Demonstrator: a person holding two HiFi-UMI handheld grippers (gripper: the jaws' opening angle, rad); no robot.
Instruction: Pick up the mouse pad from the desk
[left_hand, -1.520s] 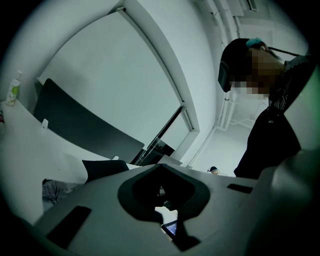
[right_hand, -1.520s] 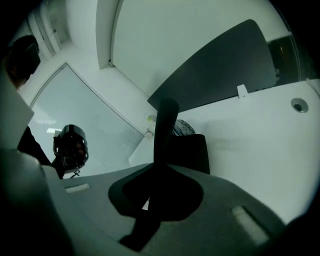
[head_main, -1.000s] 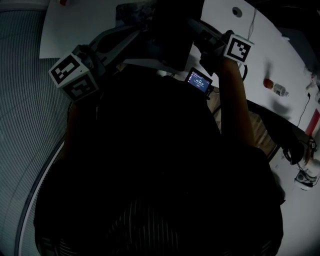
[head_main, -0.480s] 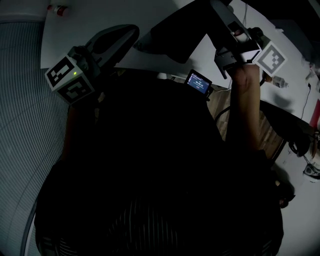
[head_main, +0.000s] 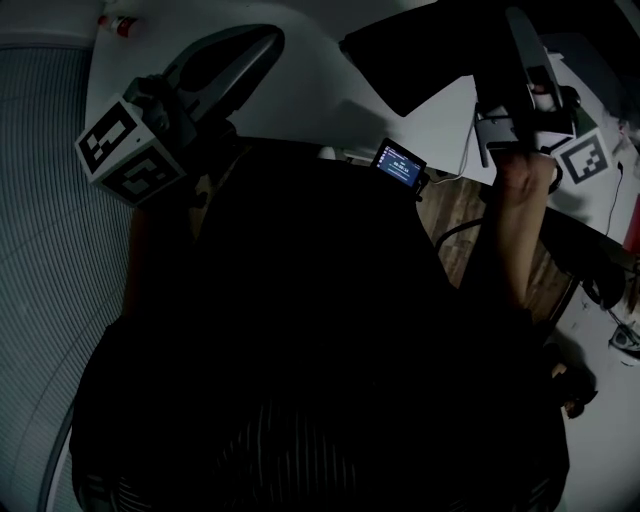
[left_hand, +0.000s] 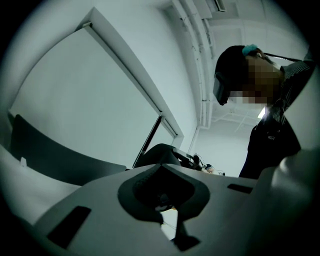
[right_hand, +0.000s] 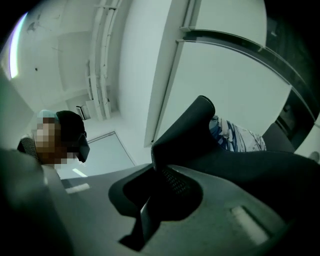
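Right gripper (right_hand: 159, 182) is clamped on the dark mouse pad's (right_hand: 186, 131) edge, well above the desk (head_main: 300, 92); the pick-up looks essentially complete. Left gripper (left_hand: 162, 194) is closed, apparently empty.

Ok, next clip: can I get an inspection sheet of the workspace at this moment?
Surface: white desk, dimly lit.
Job's things: dark mouse pad, held clear above the desk.
Clutter: small lit screen at the desk's near edge; small red and white item at the far left corner.
Grippers: right gripper shut on the mouse pad's edge; left gripper shut, nothing between its jaws.
Cables: thin cable at the right.
Surroundings: ribbed grey floor at left; the person's dark torso fills the head view.
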